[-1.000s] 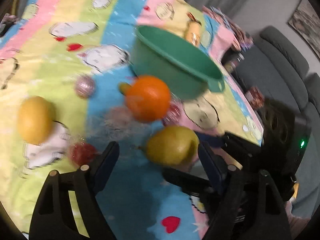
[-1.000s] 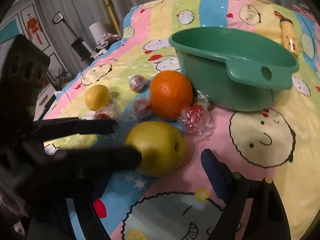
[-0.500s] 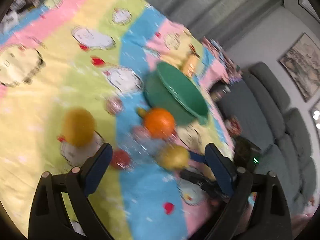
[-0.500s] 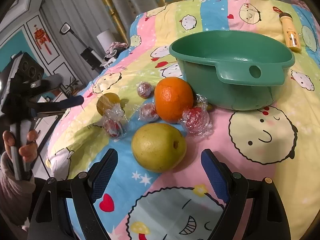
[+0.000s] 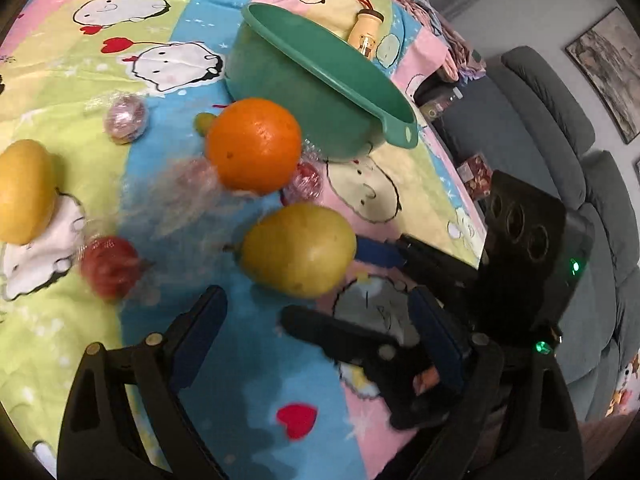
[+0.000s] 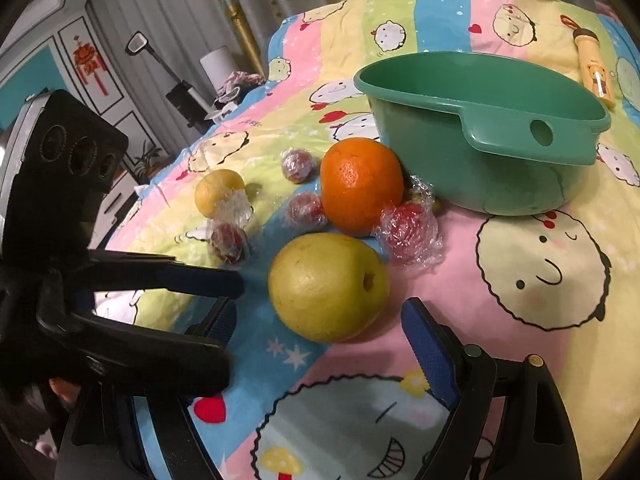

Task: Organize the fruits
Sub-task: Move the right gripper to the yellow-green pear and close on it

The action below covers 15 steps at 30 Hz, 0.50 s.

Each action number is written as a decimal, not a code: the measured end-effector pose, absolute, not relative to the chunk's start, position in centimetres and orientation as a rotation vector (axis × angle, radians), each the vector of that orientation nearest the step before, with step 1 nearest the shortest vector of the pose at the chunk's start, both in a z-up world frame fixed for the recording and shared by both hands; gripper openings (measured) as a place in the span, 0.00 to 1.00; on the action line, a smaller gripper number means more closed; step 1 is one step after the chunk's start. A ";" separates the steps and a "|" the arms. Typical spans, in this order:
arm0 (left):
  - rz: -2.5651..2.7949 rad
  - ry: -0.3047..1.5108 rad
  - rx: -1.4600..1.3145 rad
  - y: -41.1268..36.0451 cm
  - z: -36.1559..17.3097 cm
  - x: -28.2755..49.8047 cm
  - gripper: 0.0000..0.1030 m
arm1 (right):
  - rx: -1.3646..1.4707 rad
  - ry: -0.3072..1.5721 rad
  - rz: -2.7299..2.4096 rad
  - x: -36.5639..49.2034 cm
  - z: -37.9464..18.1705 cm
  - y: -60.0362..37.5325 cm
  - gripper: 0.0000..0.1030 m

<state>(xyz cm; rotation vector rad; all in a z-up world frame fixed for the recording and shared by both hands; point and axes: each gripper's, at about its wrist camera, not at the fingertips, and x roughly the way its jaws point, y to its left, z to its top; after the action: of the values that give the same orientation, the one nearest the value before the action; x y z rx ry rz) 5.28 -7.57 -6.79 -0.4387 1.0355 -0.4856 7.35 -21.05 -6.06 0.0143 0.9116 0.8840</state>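
Left gripper (image 5: 316, 320), right gripper (image 6: 320, 328): jaws wide, closing, near pear (image 6: 328, 286), untouched; no legible writing.

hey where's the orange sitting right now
The orange sits on the cartoon-print cloth at the middle of the right wrist view, just left of the green basin and behind the pear, with wrapped red fruits around it.
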 end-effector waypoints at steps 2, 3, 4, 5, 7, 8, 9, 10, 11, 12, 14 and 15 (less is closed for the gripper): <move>-0.470 1.028 -0.436 -7.8 -7.0 6.0 0.82 | 0.028 0.917 0.894 7.5 -6.1 -20.8 0.73; -0.462 1.023 -0.437 -7.6 -7.1 6.1 0.80 | 0.038 0.919 0.897 7.7 -6.1 -20.6 0.72; -0.443 1.021 -0.438 -7.6 -7.2 6.4 0.79 | 0.043 0.921 0.897 7.8 -6.2 -20.6 0.70; -0.436 1.019 -0.446 -7.5 -7.3 6.6 0.78 | 0.045 0.925 0.892 7.9 -6.3 -20.6 0.67; -0.424 1.009 -0.470 -7.0 -7.4 6.9 0.70 | 0.067 0.935 0.875 8.2 -6.5 -20.9 0.61; -0.419 1.004 -0.472 -6.8 -7.4 6.8 0.67 | 0.082 0.938 0.878 8.3 -6.5 -21.0 0.60; -0.411 1.001 -0.473 -6.6 -7.5 6.9 0.63 | 0.094 0.938 0.880 8.4 -6.6 -21.2 0.60; -0.413 1.003 -0.481 -6.4 -7.6 6.9 0.64 | 0.086 0.936 0.876 8.3 -6.6 -21.1 0.60; -0.414 1.000 -0.486 -6.3 -7.7 6.5 0.64 | 0.075 0.933 0.871 8.2 -6.5 -20.9 0.60; -0.414 0.997 -0.487 -6.3 -7.7 6.4 0.64 | 0.064 0.926 0.868 8.1 -6.5 -20.8 0.60; -0.419 0.990 -0.466 -6.6 -7.4 6.2 0.64 | 0.049 0.913 0.863 7.8 -6.3 -20.7 0.60; -0.423 0.987 -0.458 -6.7 -7.3 6.1 0.64 | 0.040 0.902 0.862 7.6 -6.1 -20.8 0.60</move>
<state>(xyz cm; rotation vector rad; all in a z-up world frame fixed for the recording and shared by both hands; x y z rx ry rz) 6.07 -6.73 -7.26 -0.4576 0.9869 -0.4229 7.58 -20.76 -6.14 0.0399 0.9020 0.8625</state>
